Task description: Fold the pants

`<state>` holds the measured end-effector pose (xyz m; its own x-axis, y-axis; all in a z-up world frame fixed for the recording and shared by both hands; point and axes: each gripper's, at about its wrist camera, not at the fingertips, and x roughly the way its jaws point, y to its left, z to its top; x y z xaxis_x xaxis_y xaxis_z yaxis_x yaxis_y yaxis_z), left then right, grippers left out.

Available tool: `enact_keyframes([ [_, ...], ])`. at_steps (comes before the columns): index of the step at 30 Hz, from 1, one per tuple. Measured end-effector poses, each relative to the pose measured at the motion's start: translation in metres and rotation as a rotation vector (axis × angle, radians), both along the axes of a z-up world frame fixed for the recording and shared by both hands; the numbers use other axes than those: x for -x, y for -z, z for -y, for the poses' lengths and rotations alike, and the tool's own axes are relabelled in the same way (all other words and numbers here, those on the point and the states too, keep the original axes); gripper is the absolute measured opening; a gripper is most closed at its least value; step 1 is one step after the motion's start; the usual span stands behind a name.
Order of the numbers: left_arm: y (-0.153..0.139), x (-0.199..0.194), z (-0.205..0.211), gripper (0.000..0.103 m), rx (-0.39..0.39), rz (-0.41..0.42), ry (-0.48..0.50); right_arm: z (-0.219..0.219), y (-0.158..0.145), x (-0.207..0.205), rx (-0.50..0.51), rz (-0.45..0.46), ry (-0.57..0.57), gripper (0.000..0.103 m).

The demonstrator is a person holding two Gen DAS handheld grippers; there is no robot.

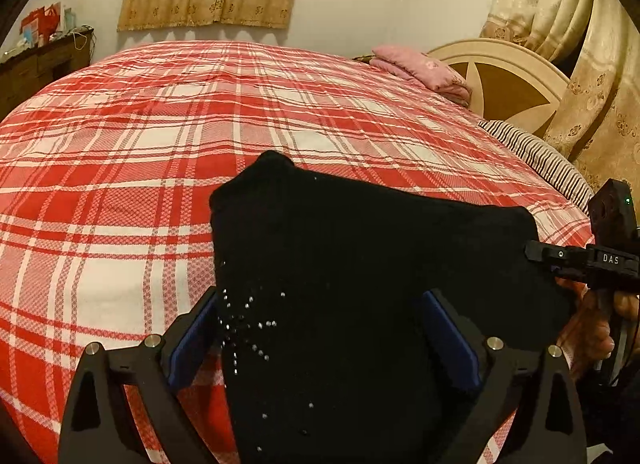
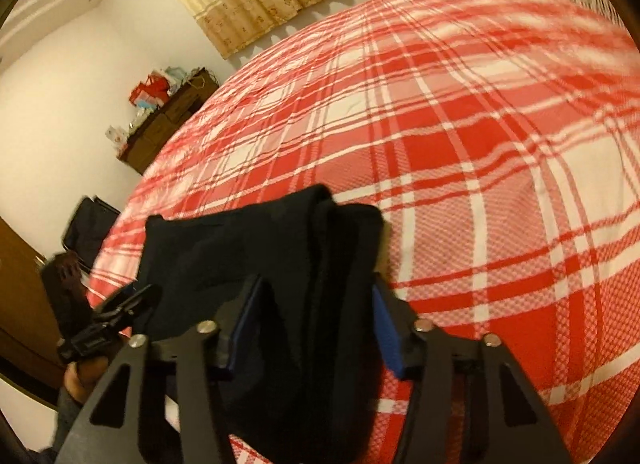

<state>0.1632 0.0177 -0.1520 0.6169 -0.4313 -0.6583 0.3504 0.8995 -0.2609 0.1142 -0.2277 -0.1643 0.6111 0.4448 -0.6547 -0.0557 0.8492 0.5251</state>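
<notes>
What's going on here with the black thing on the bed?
A person is folding black pants on a plaid bed, with a hand-held tool in each hand. The pants look already folded into a compact bundle. The left tool and right tool both have open jaws with the cloth lying between the pads, so neither is clamping it.

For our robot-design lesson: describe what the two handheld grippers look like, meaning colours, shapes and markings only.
Both the left gripper and the right gripper are matte black, with angular linkage arms, silver round pivot bolts and blue pads lining the jaws. Seen side-on from the left wrist, the right gripper carries white "DAS" lettering and a small green light.
</notes>
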Motion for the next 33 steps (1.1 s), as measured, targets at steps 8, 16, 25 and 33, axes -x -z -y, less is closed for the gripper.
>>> enact_keyframes([
  [8, -0.003, -0.005, -0.009, 0.098, 0.052, -0.039, -0.011, -0.006, -0.002, 0.004, 0.014, 0.02, -0.023, 0.044],
  [16, 0.0, -0.003, -0.012, 0.098, 0.026, -0.013, -0.04, -0.003, 0.002, 0.001, -0.014, 0.008, -0.024, 0.043],
  [25, -0.005, 0.006, 0.0, 0.052, 0.01, 0.019, -0.012, -0.004, 0.003, 0.001, -0.016, 0.014, -0.024, 0.041],
  [33, -0.013, 0.014, -0.003, 0.021, 0.014, 0.056, -0.03, -0.021, -0.014, 0.015, 0.063, 0.112, -0.051, 0.029],
])
